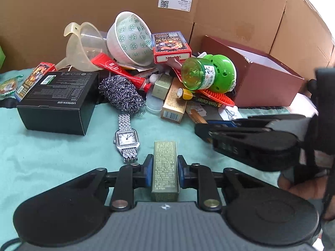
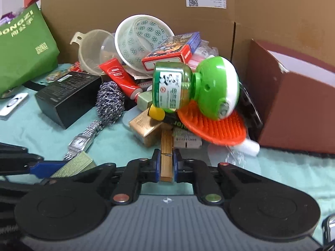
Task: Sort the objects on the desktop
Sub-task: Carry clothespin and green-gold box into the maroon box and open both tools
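My left gripper (image 1: 164, 163) is shut on a small olive-gold box (image 1: 164, 167), held lengthwise between its blue pads above the teal cloth (image 1: 52, 156). That box also shows in the right wrist view (image 2: 73, 165). My right gripper (image 2: 166, 163) is shut on a wooden clothespin (image 2: 166, 156) whose far end reaches into the pile. The pile holds a green mosquito-repellent bottle (image 2: 178, 85), an orange silicone brush (image 2: 213, 127), a gold box (image 1: 173, 102), a steel scourer (image 1: 121, 94) and a silver watch (image 1: 126, 140).
A black carton (image 1: 56, 102) lies left. A patterned bowl (image 1: 129, 39), funnel (image 1: 83, 46), red tube (image 1: 119, 71) and card box (image 1: 170, 47) sit behind. An open maroon box (image 2: 293, 104) stands right. Cardboard walls (image 1: 83, 4) close the back. A green bag (image 2: 23, 46) stands far left.
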Demonstrator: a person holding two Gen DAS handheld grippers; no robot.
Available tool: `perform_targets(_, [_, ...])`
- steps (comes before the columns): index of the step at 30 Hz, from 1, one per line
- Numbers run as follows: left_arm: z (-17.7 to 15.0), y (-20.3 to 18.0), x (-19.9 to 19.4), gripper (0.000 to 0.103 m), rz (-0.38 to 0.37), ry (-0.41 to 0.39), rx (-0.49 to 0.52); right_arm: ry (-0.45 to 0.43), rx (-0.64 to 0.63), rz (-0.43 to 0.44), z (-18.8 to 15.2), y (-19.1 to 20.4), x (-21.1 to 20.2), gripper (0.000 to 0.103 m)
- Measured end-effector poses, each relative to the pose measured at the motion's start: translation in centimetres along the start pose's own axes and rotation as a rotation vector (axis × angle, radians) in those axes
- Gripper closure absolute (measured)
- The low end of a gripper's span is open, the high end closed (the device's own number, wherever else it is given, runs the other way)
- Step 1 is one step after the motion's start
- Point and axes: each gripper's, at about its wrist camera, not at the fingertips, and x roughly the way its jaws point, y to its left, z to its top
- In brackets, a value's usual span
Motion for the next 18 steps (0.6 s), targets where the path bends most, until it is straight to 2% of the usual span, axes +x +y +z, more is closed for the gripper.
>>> perform_targets(4, [0.0, -0.7, -1.2, 0.080, -0.042, -0.002, -0.022, -0.028, 0.023, 0.012, -1.0, -0.4, -2.2, 0.093])
perform_targets(8, [1.0, -2.3, -2.6, 0.080, -0.087, -0.039, -0.011, -0.083, 0.026, 0.022, -1.4, -1.2, -5.6, 0.093])
perform_targets(14, [5.1, -6.2, -3.8, 0.080, -0.195, -0.119, 0.031, -0.203, 0.045, 0.004, 0.3, -4.1, -11.0, 0.093])
perform_targets(18, [8.8, -9.0, -3.6, 0.080, -0.288, -0.163, 0.037, -0.285, 0.054, -0.040, 2.4, -6.9, -14.0, 0.093])
